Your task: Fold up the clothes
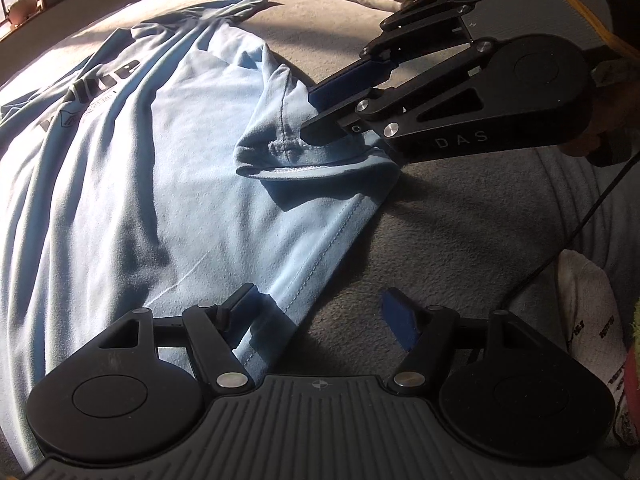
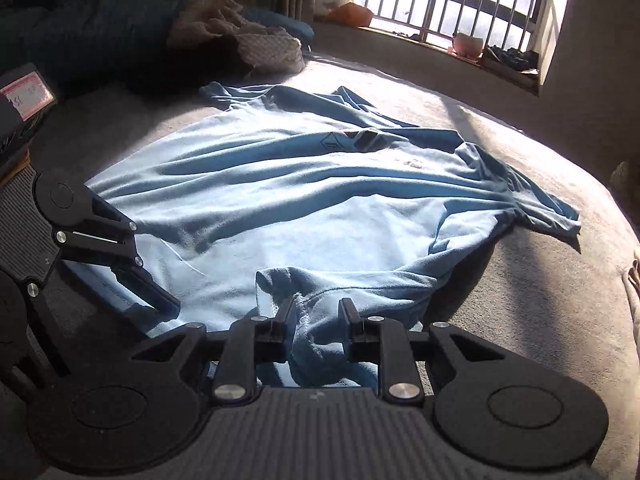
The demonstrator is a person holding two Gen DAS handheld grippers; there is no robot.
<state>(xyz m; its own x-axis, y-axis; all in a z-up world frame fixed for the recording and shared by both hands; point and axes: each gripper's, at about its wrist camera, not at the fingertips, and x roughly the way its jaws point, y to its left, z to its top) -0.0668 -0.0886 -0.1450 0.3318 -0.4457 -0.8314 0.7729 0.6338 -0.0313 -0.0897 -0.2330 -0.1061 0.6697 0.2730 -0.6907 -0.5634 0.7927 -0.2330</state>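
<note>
On the grey bed (image 1: 460, 240), blue shirt (image 1: 160, 160) sleeve between the right hand-held gripper (image 2: 314, 312)'s seemingly unclenched jaws.

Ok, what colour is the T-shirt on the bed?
Light blue, with a dark printed logo on the chest. The T-shirt shows best in the right wrist view.

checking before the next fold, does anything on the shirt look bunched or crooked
Yes. The sleeve is crumpled into a lump by the right gripper instead of lying flat, and the shirt has long diagonal wrinkles across its body.
</note>
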